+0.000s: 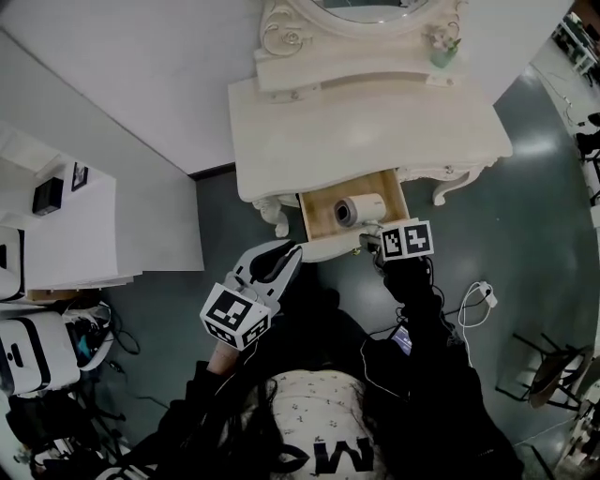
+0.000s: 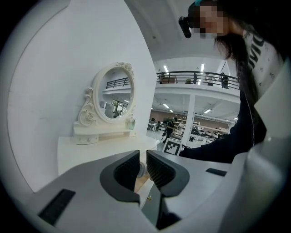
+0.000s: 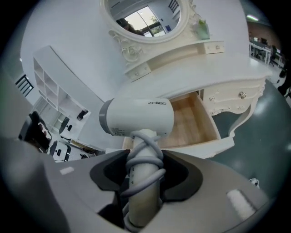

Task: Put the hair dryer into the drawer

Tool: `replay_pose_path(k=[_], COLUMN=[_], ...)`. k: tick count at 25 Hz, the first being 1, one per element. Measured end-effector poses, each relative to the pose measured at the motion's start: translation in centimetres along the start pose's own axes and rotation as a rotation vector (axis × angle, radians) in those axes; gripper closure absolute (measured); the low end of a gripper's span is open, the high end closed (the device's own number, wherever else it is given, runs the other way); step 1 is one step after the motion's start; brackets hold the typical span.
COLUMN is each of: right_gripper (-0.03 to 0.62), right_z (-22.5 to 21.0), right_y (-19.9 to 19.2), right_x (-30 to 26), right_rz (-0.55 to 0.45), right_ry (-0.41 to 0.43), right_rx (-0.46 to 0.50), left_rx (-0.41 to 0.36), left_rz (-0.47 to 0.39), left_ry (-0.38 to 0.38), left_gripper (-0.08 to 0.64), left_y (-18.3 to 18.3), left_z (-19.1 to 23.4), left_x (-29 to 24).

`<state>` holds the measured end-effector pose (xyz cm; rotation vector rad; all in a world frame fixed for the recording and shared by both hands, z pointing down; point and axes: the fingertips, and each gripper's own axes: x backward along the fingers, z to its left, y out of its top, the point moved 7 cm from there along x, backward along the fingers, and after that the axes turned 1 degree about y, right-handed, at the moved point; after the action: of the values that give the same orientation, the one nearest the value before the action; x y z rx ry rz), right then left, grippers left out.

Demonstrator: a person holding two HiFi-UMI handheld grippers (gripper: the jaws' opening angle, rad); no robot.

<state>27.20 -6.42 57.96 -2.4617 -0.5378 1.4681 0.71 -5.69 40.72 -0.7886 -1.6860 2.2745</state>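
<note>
A white hair dryer (image 1: 359,209) (image 3: 136,117) hangs over the open wooden drawer (image 1: 314,223) (image 3: 196,122) of the white dressing table (image 1: 375,122). Its grey cord is wound round the handle. My right gripper (image 1: 373,235) (image 3: 144,175) is shut on that handle, and the dryer's body points left above the drawer's inside. My left gripper (image 1: 284,255) (image 2: 143,170) is left of the drawer front and holds nothing. Its jaws stand close together.
An ornate oval mirror (image 1: 361,9) (image 2: 116,93) stands at the back of the table top. A white shelf unit (image 1: 94,225) is at the left. A white cable (image 1: 478,300) lies on the grey floor at the right, near a chair (image 1: 553,375).
</note>
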Motion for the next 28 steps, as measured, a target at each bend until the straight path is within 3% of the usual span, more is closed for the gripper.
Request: replay_pose_path(k=[11, 16, 23, 28], right_gripper=[0.368, 0.368, 0.368, 0.368], right_z=[-1.8, -2.6, -4.2, -5.4], right_y=[5.0, 6.2, 7.7, 8.2], right_x=[-5.9, -8.4, -10.8, -12.1], right_rz=[0.323, 0.441, 0.459, 0.378], right_ry=[-0.123, -0.161, -0.218, -0.23], right_rx=[0.219, 0.218, 0.237, 0.218], left_rx=[0.006, 0.034, 0.068, 0.08], left_rz=[-0.041, -0.04, -0.037, -0.025], left_ry=[-0.03, -0.034, -0.013, 0.0], left_gripper=[0.512, 0.512, 0.512, 0.512], left_y=[2.0, 1.8, 1.5, 1.4], left_z=[4.2, 6.4, 9.3, 10.6], left_x=[-1.7, -2.1, -2.5, -2.6])
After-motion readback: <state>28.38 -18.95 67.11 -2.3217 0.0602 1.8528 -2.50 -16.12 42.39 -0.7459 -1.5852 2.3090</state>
